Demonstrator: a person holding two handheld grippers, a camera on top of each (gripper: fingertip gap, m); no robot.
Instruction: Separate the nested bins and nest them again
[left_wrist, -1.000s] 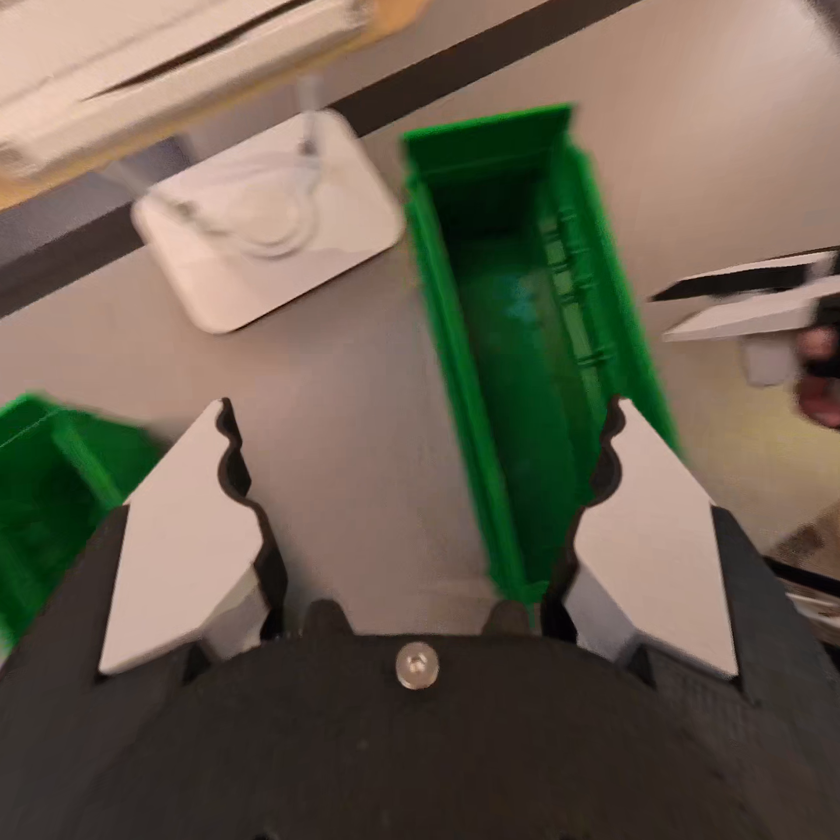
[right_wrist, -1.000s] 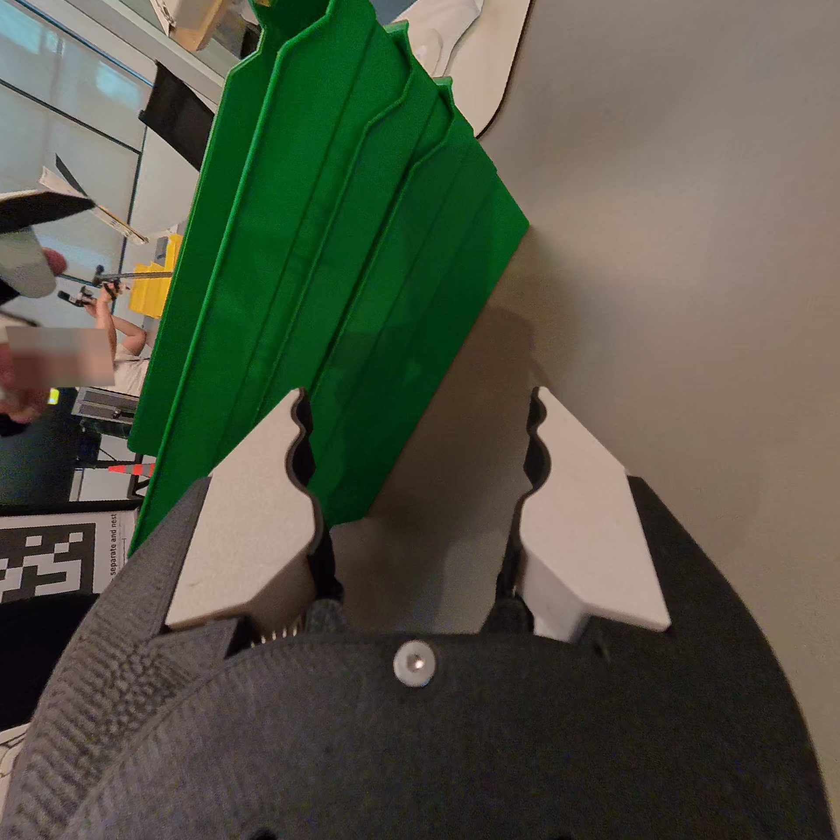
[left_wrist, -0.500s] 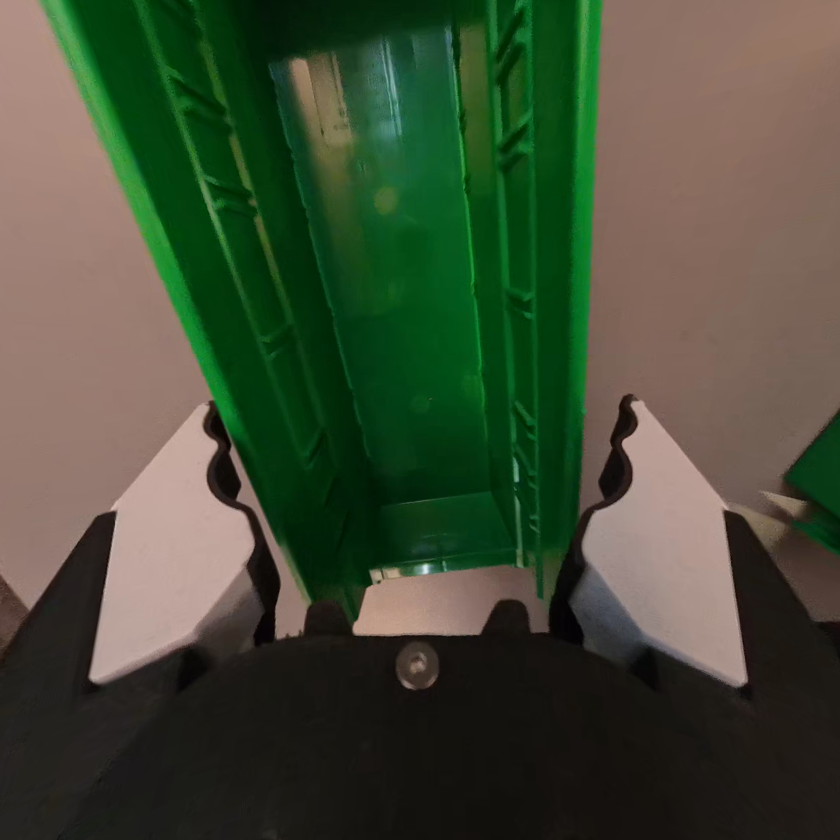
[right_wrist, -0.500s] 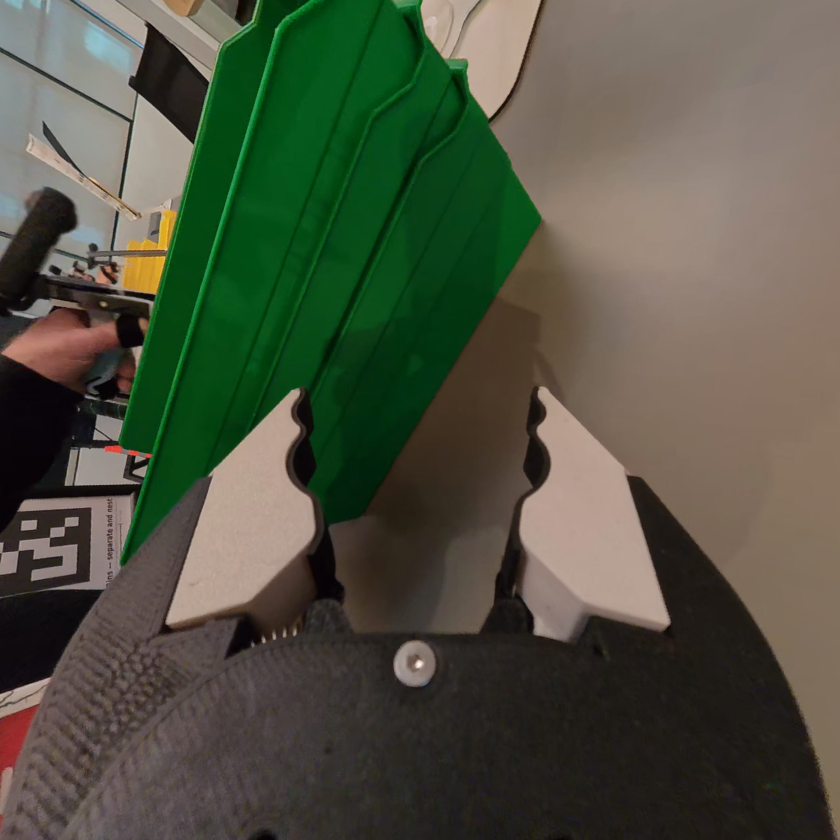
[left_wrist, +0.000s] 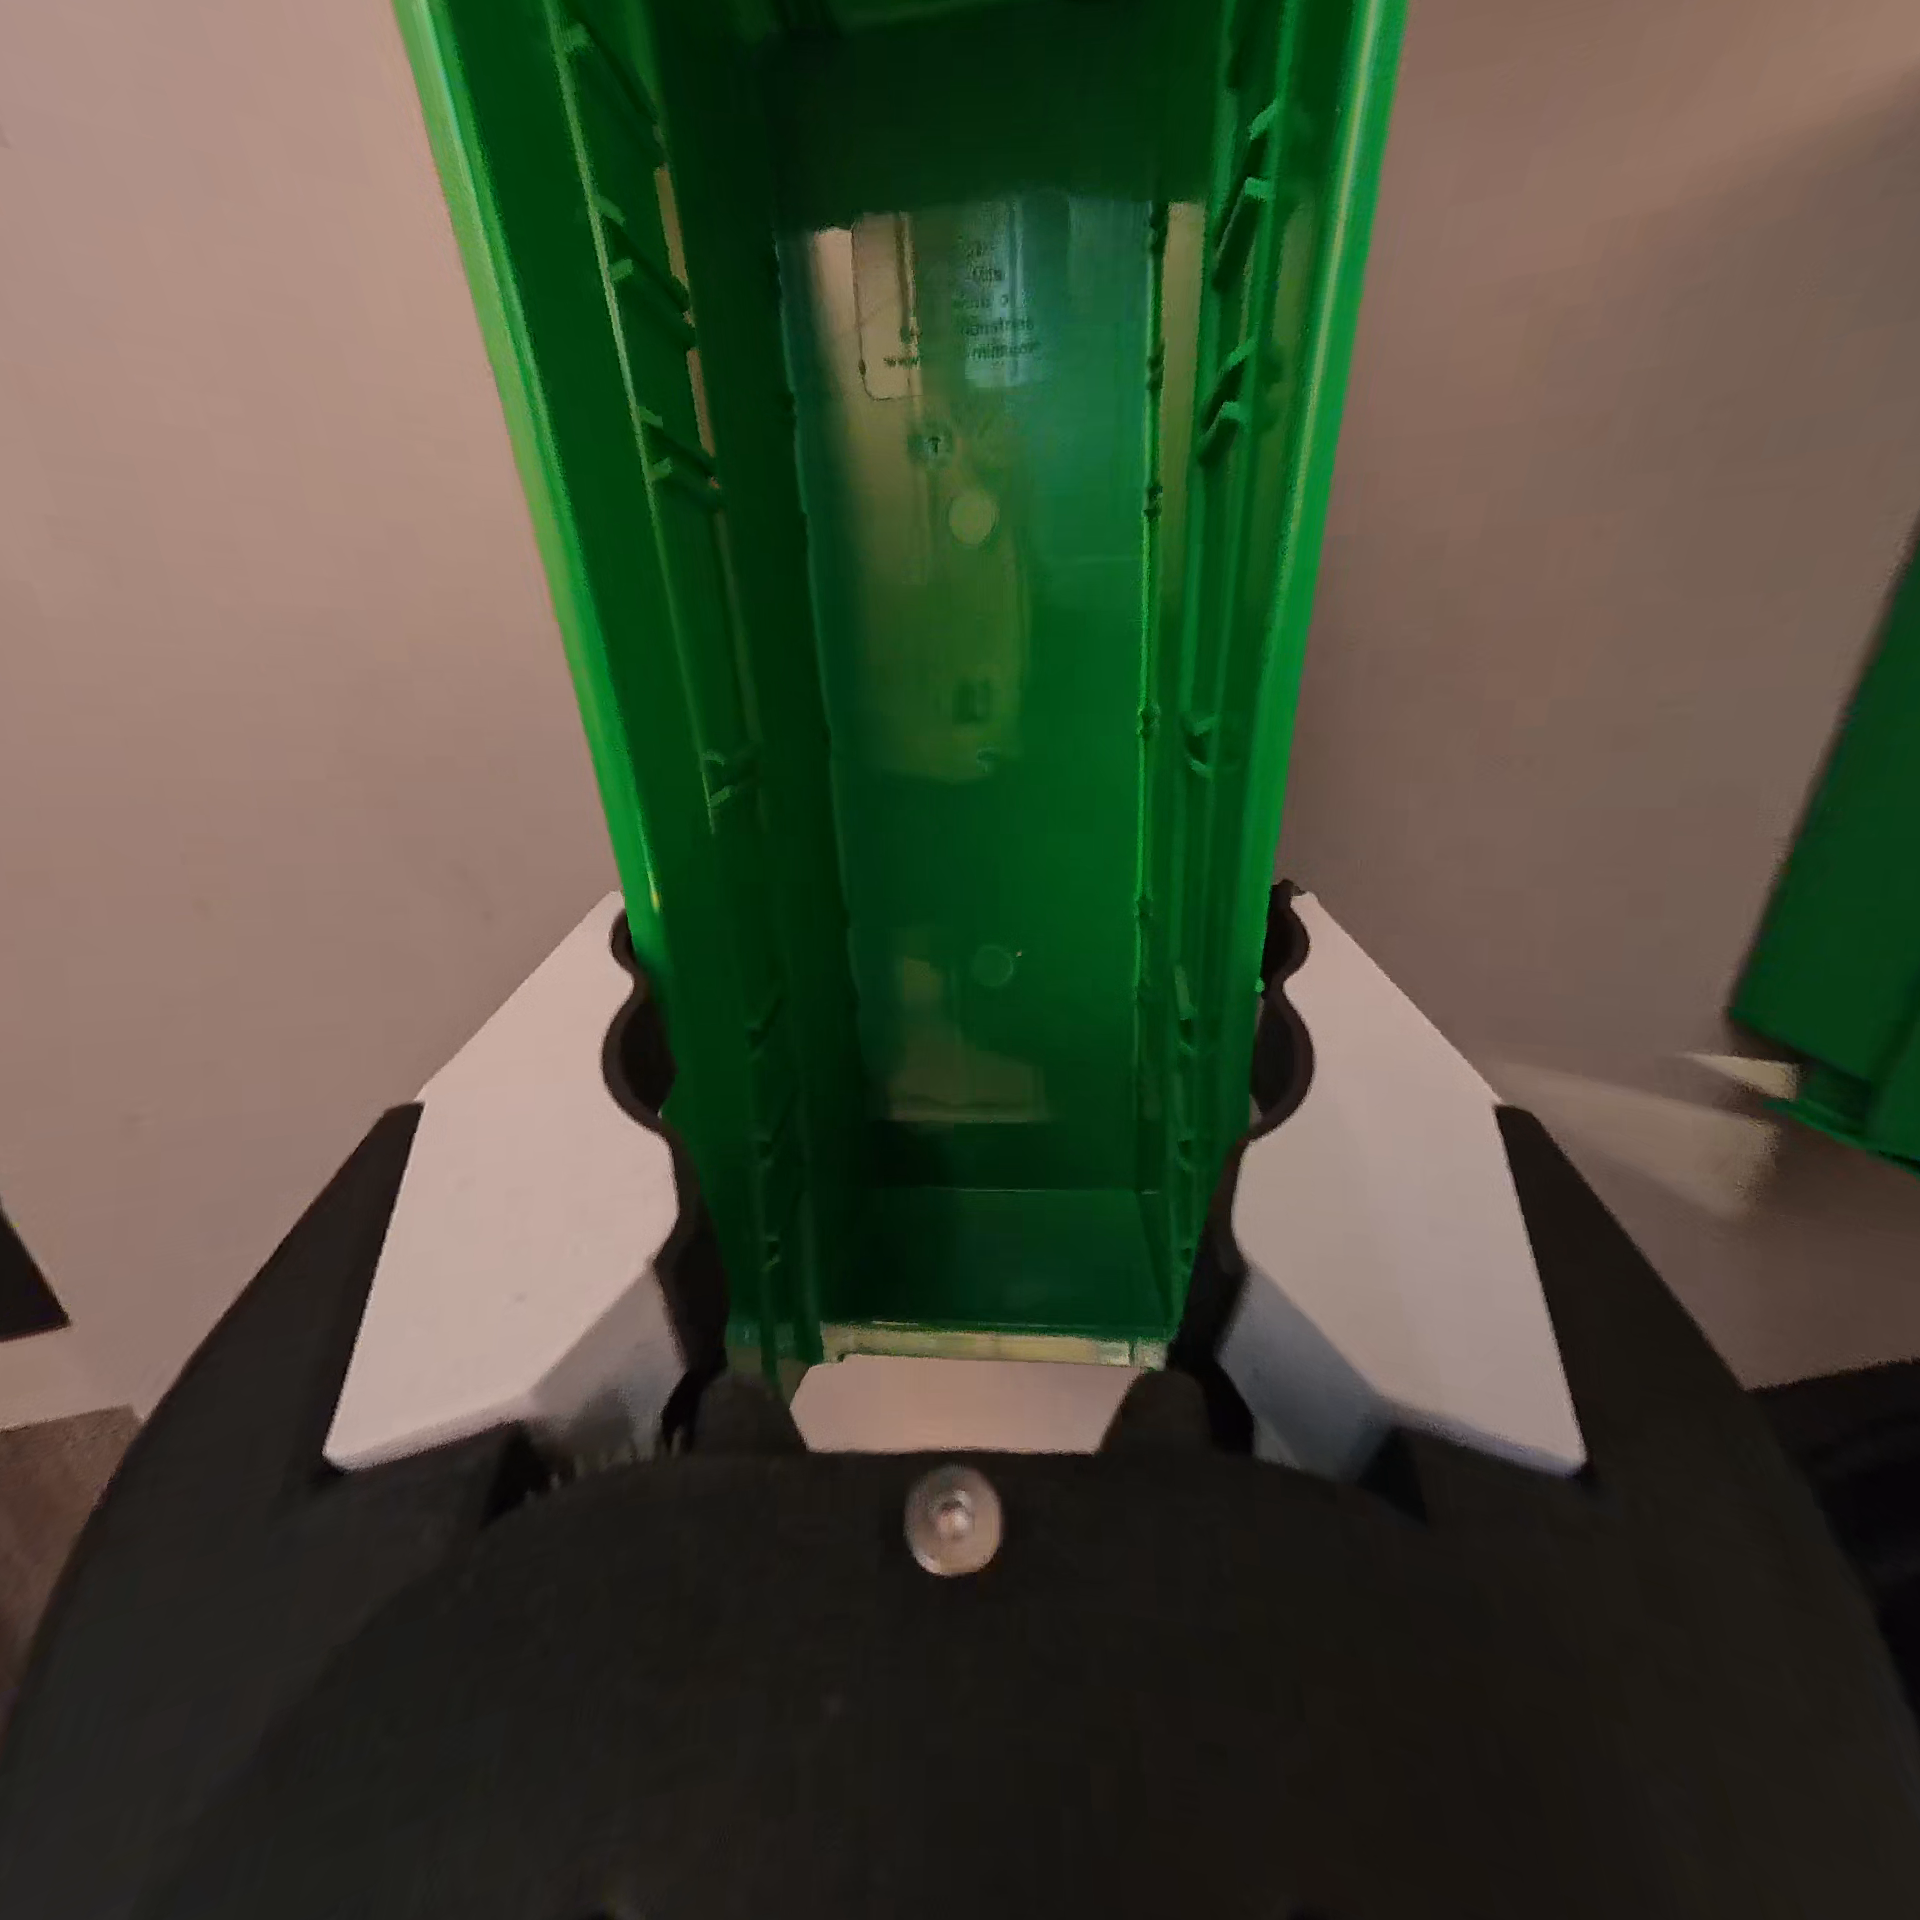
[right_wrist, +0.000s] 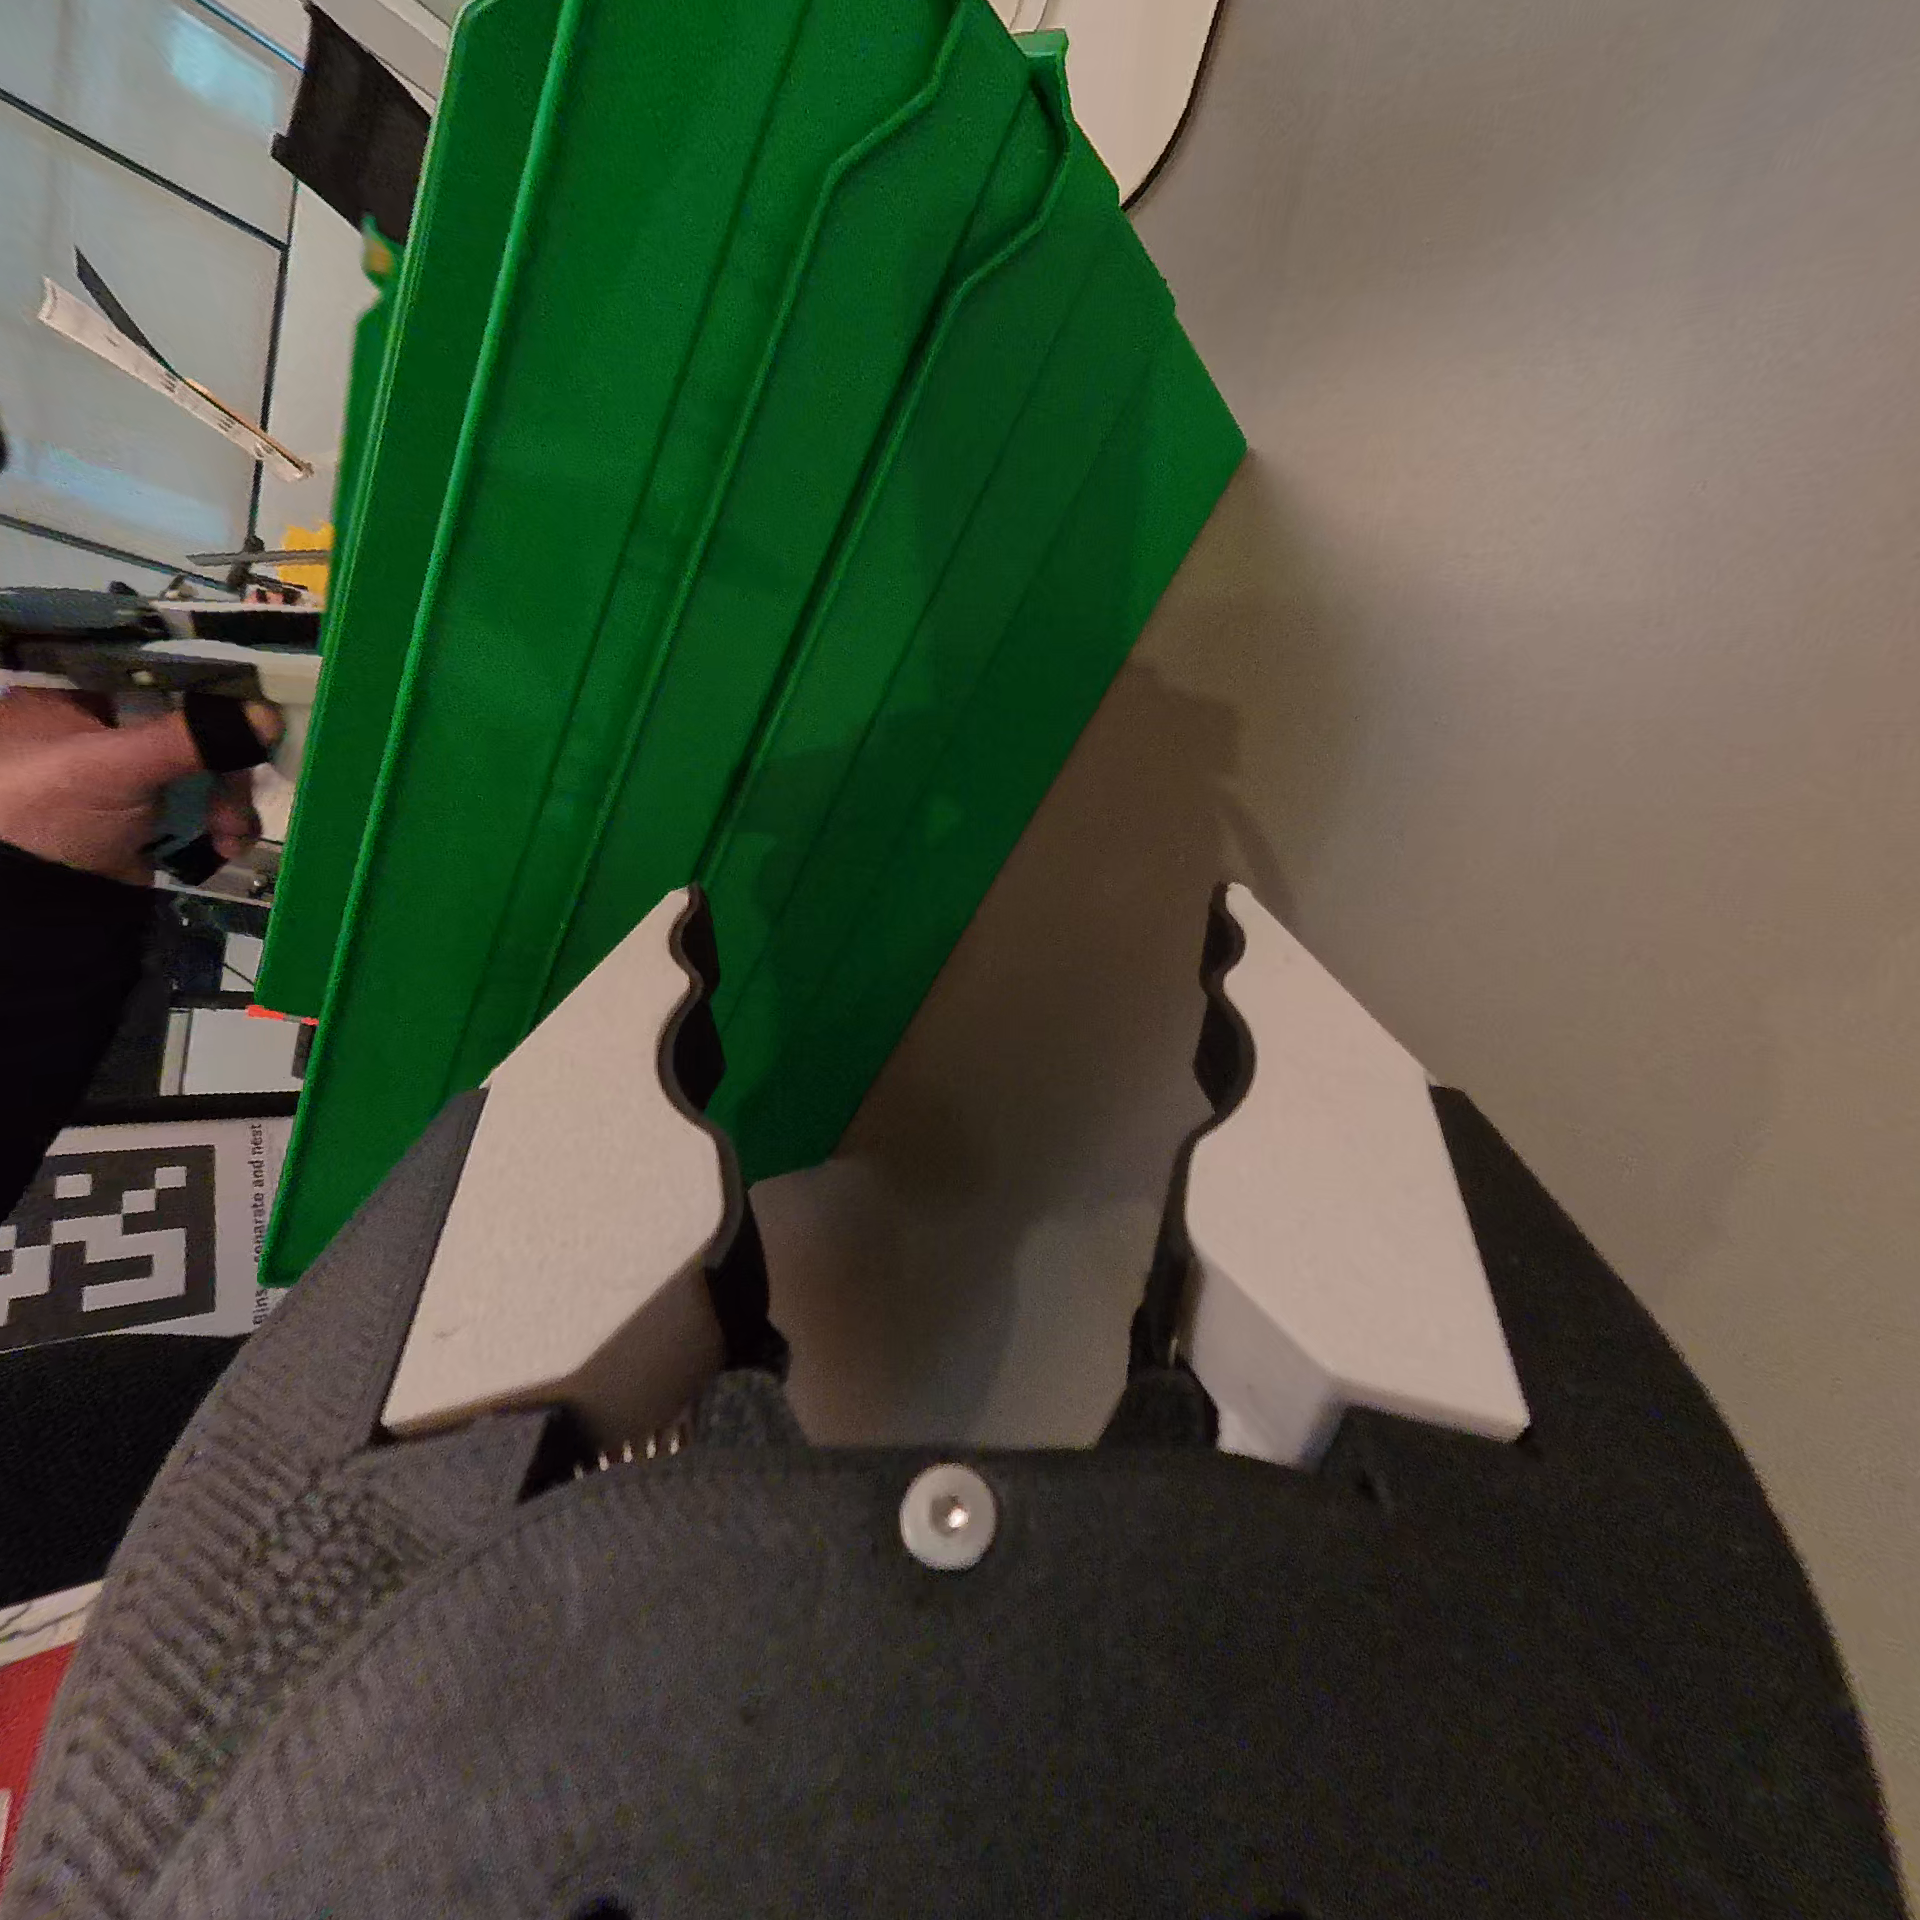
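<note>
A long narrow green bin (left_wrist: 987, 623) lies open side up on the grey table, running away from me in the left wrist view. My left gripper (left_wrist: 951, 935) straddles its near end, and both fingers press on its outer side walls, so it is shut on this bin. A stack of several nested green bins (right_wrist: 727, 520) leans on the table in the right wrist view; its corner also shows in the left wrist view (left_wrist: 1849, 883). My right gripper (right_wrist: 956, 914) is open and empty beside the stack's lower corner, its left finger (right_wrist: 582, 1143) in front of the stack's side.
The grey table (right_wrist: 1558, 623) runs on to the right of the stack. A white board (right_wrist: 1174, 94) lies beyond the stack. A hand holding the other gripper (right_wrist: 125, 665) shows at the left. A paper with a black-and-white marker (right_wrist: 104, 1236) lies at the lower left.
My left gripper swung over to the single green bin, slid around its near end and closed on its walls. My right gripper stayed open by the stack and crept slightly closer.
</note>
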